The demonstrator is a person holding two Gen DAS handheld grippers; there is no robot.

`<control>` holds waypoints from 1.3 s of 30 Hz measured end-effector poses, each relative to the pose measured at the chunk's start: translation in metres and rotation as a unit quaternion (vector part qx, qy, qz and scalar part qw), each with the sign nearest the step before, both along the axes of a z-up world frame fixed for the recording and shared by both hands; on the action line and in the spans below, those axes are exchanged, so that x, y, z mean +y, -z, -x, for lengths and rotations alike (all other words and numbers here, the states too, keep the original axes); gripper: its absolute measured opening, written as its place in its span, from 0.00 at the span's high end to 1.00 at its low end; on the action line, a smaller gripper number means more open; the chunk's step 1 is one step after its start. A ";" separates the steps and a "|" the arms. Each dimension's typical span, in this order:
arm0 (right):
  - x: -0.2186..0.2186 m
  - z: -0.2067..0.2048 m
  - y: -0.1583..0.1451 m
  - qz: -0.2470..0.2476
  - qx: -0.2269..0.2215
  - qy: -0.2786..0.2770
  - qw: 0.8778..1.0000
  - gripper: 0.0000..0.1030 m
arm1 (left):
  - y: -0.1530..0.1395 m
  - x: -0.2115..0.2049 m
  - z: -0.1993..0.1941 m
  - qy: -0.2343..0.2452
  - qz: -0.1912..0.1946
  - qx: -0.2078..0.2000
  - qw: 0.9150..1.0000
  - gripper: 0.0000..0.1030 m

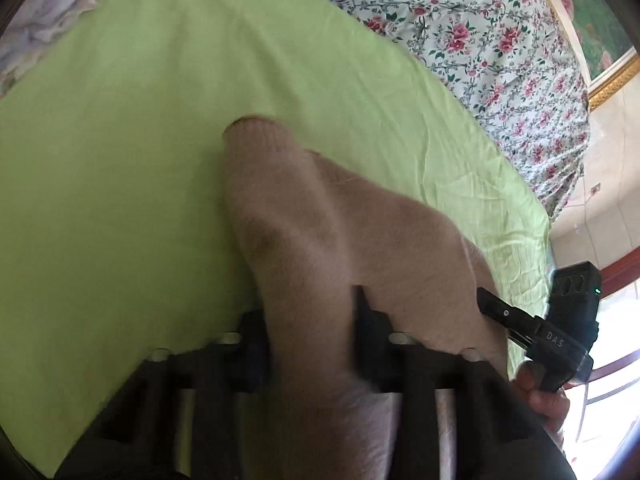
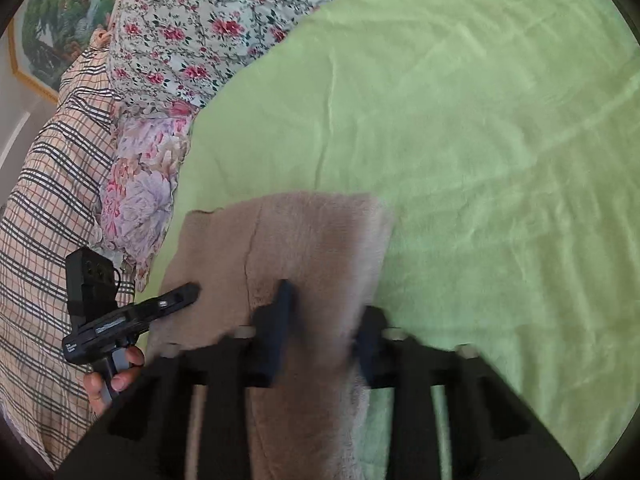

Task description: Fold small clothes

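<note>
A small beige knitted garment point(image 1: 320, 216) lies on a green sheet point(image 1: 120, 160), with one sleeve stretched out away from me. My left gripper point(image 1: 312, 320) is shut on its near edge, the fabric bunched between the fingers. In the right wrist view the same garment point(image 2: 312, 240) runs between the fingers of my right gripper point(image 2: 324, 320), which is shut on it. The right gripper also shows in the left wrist view point(image 1: 532, 324), and the left gripper in the right wrist view point(image 2: 132, 316).
A floral quilt point(image 1: 480, 40) lies beyond the green sheet point(image 2: 480, 140). A plaid cloth point(image 2: 52, 200) and a flowered pillow point(image 2: 144, 184) lie at the left. A framed picture point(image 2: 52, 28) hangs behind.
</note>
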State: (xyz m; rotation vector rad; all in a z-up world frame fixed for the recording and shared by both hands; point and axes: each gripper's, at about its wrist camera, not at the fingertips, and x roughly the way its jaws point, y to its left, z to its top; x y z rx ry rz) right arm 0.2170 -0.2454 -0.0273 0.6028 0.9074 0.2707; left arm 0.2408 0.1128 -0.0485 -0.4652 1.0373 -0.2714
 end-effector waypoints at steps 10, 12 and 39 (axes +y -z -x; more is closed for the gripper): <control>0.001 -0.002 0.011 0.027 -0.001 0.020 0.999 0.89 | -0.009 -0.017 -0.007 -0.004 -0.116 -0.064 0.991 0.78; 0.003 0.003 0.002 0.041 -0.002 0.020 0.999 0.86 | -0.010 -0.015 -0.009 -0.004 -0.124 -0.059 0.990 0.78; 0.031 0.092 -0.007 0.082 -0.003 -0.014 0.997 0.97 | -0.043 -0.054 0.137 0.034 -0.143 -0.077 0.986 0.75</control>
